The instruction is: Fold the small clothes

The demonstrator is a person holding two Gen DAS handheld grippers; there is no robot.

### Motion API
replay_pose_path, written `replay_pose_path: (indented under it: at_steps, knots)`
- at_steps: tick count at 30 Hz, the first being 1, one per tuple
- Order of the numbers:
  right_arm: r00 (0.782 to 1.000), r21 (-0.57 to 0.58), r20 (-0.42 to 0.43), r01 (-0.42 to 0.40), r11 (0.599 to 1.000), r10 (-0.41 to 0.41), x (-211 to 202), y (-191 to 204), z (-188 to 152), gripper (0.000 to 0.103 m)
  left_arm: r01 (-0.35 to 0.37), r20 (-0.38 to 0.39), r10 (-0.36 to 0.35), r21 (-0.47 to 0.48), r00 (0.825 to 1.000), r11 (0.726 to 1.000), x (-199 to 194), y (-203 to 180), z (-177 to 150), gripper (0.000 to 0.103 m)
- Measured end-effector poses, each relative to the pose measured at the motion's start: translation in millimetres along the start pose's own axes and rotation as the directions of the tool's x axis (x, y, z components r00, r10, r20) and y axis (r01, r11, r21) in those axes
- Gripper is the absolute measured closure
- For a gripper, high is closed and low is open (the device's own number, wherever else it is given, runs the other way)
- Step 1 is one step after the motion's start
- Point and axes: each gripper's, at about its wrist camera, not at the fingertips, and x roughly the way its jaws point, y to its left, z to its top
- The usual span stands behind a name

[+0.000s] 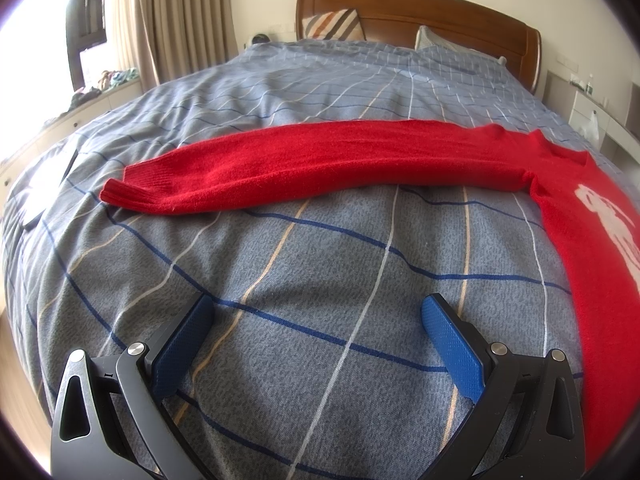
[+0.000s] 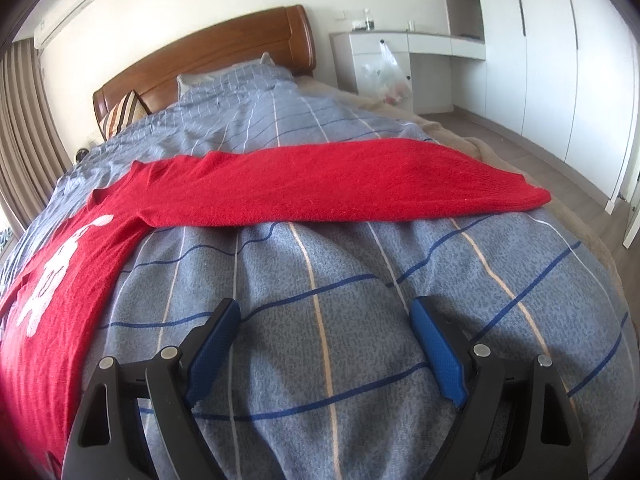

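Lying flat on the checked blue-grey duvet is one red sweater, both sleeves spread sideways and a white print on its chest. Two grippers hover near the bed's foot — the left gripper and right gripper, each spread wide and holding nothing. Only the left view shows the window; only the right shows one white wardrobe and one plastic bag.

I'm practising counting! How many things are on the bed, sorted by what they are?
Red sweater: 1
Pillows: 2, a striped one and a plain one
Checked duvet: 1
Total: 4
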Motion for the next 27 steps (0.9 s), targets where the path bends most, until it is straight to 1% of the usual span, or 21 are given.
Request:
replay_pose_path:
  at_steps: [2, 3, 4, 6, 8, 9, 10, 11, 12, 13, 15, 17, 19, 20, 22, 23, 24, 25, 27]
  knots:
    - [0.995, 0.113, -0.002, -0.098, 0.989, 0.098, -16, -18, 10, 0.017, -0.001, 0.000, 0.001, 0.000, 1.000, 1.000, 0, 0, 0, 0.000]
    - [0.989, 0.184, 0.015, -0.148, 0.972, 0.148, -23, -28, 15, 0.017, -0.002, 0.001, 0.002, 0.000, 1.000, 1.000, 0, 0, 0, 0.000]
    - [0.981, 0.257, 0.037, -0.191, 0.947, 0.188, -29, -41, 19, 0.017, -0.003, 0.001, 0.003, 0.001, 1.000, 1.000, 0, 0, 0, 0.000]
    - [0.969, 0.394, 0.072, -0.244, 0.886, 0.235, -33, -66, 23, 0.017, -0.006, 0.004, 0.006, 0.002, 1.000, 1.000, 0, 0, 1, 0.000]
    - [0.962, 0.536, 0.100, -0.266, 0.801, 0.253, -26, -95, 22, 0.019, -0.006, 0.006, 0.006, 0.002, 1.000, 1.000, 1, 0, 1, 0.000]
    - [0.957, 0.603, 0.119, -0.281, 0.747, 0.264, -21, -110, 20, 0.024, -0.006, 0.008, 0.006, 0.001, 1.000, 1.000, 1, 1, 2, 0.000]
    - [0.952, 0.658, 0.135, -0.293, 0.694, 0.274, -14, -124, 19, 0.027, -0.006, 0.010, 0.006, 0.001, 1.000, 1.000, 2, 1, 2, 0.000]
    - [0.948, 0.697, 0.153, -0.304, 0.650, 0.279, -8, -134, 20, 0.030, -0.005, 0.012, 0.005, 0.000, 1.000, 1.000, 3, 2, 4, 0.000]
    - [0.944, 0.723, 0.172, -0.315, 0.615, 0.282, -2, -142, 23, 0.033, -0.005, 0.014, 0.005, 0.000, 1.000, 1.000, 4, 3, 5, 0.000]
    - [0.944, 0.741, 0.185, -0.317, 0.591, 0.274, 4, -149, 27, 0.034, -0.006, 0.016, 0.006, 0.000, 1.000, 1.000, 5, 4, 5, 0.000]
    - [0.947, 0.765, 0.209, -0.315, 0.562, 0.246, 13, -158, 35, 0.038, -0.006, 0.018, 0.006, 0.000, 1.000, 1.000, 5, 4, 6, 0.000]
    - [0.945, 0.776, 0.211, -0.317, 0.545, 0.249, 26, -164, 43, 0.039, -0.007, 0.019, 0.007, 0.000, 1.000, 1.000, 6, 4, 5, 0.000]
    - [0.947, 0.784, 0.206, -0.310, 0.538, 0.247, 37, -167, 50, 0.044, -0.007, 0.020, 0.007, 0.001, 1.000, 1.000, 7, 4, 6, 0.000]
    - [0.948, 0.787, 0.206, -0.309, 0.534, 0.244, 42, -170, 52, 0.048, -0.007, 0.020, 0.007, 0.001, 1.000, 1.000, 7, 4, 6, 0.000]
    - [0.952, 0.792, 0.186, -0.292, 0.536, 0.243, 51, -173, 55, 0.062, -0.007, 0.021, 0.007, 0.001, 1.000, 1.000, 6, 4, 5, 0.000]
    - [0.957, 0.791, 0.162, -0.272, 0.548, 0.241, 57, -172, 56, 0.076, -0.007, 0.021, 0.007, 0.001, 1.000, 1.000, 6, 4, 5, 0.000]
    - [0.963, 0.784, 0.127, -0.245, 0.570, 0.239, 62, -172, 59, 0.094, -0.008, 0.022, 0.008, 0.001, 1.000, 1.000, 8, 5, 6, 0.000]
    - [0.969, 0.771, 0.090, -0.215, 0.599, 0.232, 66, -172, 62, 0.100, -0.007, 0.022, 0.007, 0.001, 1.000, 1.000, 7, 4, 5, 0.000]
    - [0.977, 0.736, 0.073, -0.189, 0.651, 0.201, 60, -163, 77, 0.099, -0.007, 0.022, 0.007, 0.001, 1.000, 1.000, 6, 3, 4, 0.000]
